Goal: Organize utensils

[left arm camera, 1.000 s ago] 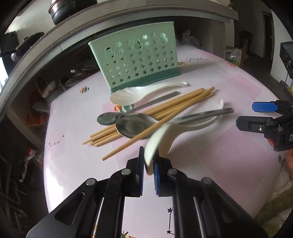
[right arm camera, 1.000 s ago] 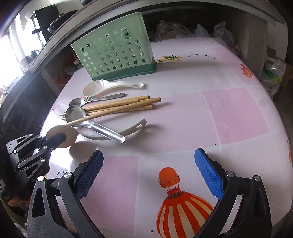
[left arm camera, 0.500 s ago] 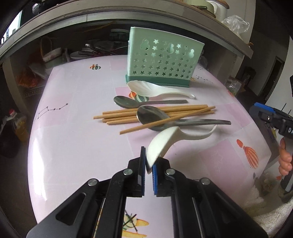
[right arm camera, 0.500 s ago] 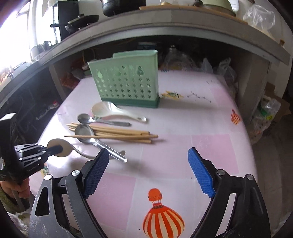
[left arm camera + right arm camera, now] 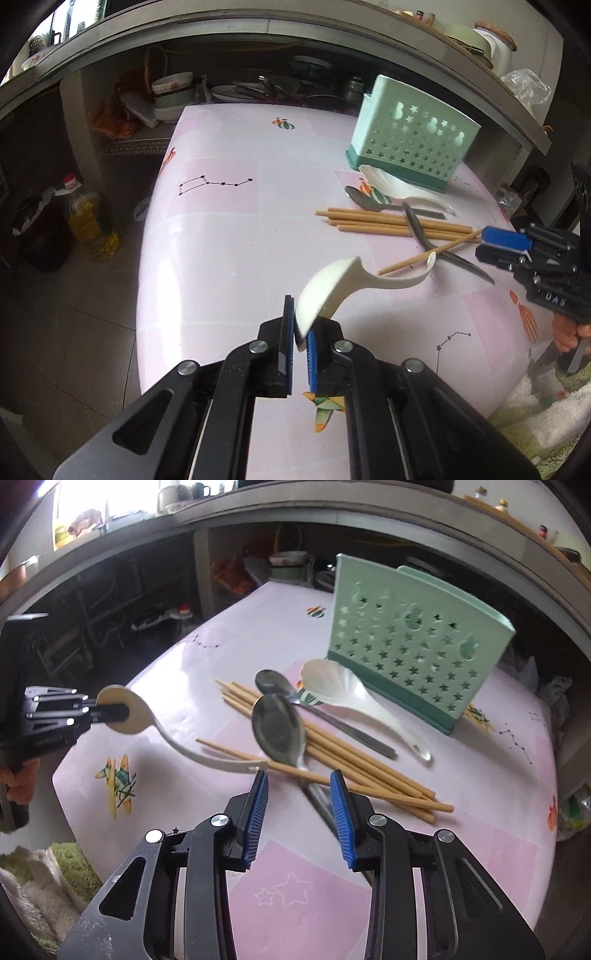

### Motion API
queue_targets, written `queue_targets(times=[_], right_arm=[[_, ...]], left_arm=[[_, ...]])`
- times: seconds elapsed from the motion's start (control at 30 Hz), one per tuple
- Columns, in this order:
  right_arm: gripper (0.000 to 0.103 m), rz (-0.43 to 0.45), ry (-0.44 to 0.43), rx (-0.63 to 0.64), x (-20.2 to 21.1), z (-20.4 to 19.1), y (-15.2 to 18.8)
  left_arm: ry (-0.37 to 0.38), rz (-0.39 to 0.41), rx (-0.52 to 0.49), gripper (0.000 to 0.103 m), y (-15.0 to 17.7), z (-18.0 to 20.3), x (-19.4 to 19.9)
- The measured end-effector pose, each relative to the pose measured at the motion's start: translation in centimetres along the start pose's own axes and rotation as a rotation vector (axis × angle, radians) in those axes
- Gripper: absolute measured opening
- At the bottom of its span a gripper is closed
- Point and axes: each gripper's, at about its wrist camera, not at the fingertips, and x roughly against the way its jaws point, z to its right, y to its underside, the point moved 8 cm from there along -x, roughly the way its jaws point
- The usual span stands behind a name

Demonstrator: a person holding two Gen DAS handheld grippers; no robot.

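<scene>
Clamping the bowl of a white ceramic soup spoon (image 5: 334,284), the left gripper (image 5: 297,343) is holding it up off the pink tablecloth (image 5: 229,236), with the handle arching forward and to the right toward the utensil pile. In the right wrist view the same spoon is showing at the left, its handle tip hanging just beside the right gripper (image 5: 300,801). That gripper's jaws have just been closing and are now standing partly apart; the handle of a large metal spoon (image 5: 279,731) is running down between the blue pads (image 5: 258,808), but I cannot see them pressing on it, so nothing is being gripped there.

On the cloth, the wooden chopsticks (image 5: 332,760) are lying in a loose bundle, long axes running from upper left to lower right in the right wrist view, with the large spoon crossing over them. A smaller metal spoon (image 5: 273,683) and a second white soup spoon (image 5: 332,686) are lying beyond, just in front of the mint-green utensil holder (image 5: 413,638), which is standing upright at the far side.

The holder is lying ahead and to the right of the left gripper, beyond the pile, so the held spoon probably needs carrying over the pile and tipping handle-down into the open top. The right hand is the nearer one to the pile.
</scene>
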Motion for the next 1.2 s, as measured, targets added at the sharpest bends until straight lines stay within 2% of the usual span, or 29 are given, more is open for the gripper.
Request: queue_targets(times=[0.13,0.33,0.53,0.7,0.83,1.03,1.2], right_arm=[[0.03,0.001,-0.003,0.065,-0.3,-1.4,-0.6],[0.03,0.003,-0.067,0.004,-1.2,0.0,-3.6],[0.031,-0.04,-0.173,0.006,-4.1,1.2,-5.2],[0.032,-0.134,-0.302,0.019,-6.7,1.6,-4.9],[0.032,-0.166,-0.386,0.013,-7.1,1.5,-4.6],[0.014,-0.154,-0.358,0.095,-6.7,0.8,-4.1],[0.003,-0.084,-0.294,0.167,-5.4,0.3,-3.9]], left_arm=[[-0.017,0.004,0.026,0.005,-0.1,-1.4,0.1],[-0.032,0.019,0.037,0.005,-0.4,-2.7,0.5],[-0.02,0.057,0.073,0.005,-1.0,-3.8,1.7],[-0.027,0.068,0.096,0.005,-1.3,-4.6,2.1],[-0.044,0.064,0.109,0.005,-1.3,-5.2,1.9],[-0.056,0.057,0.118,0.005,-1.4,-5.3,1.6],[-0.067,0.063,0.11,0.005,-1.6,-5.1,1.7]])
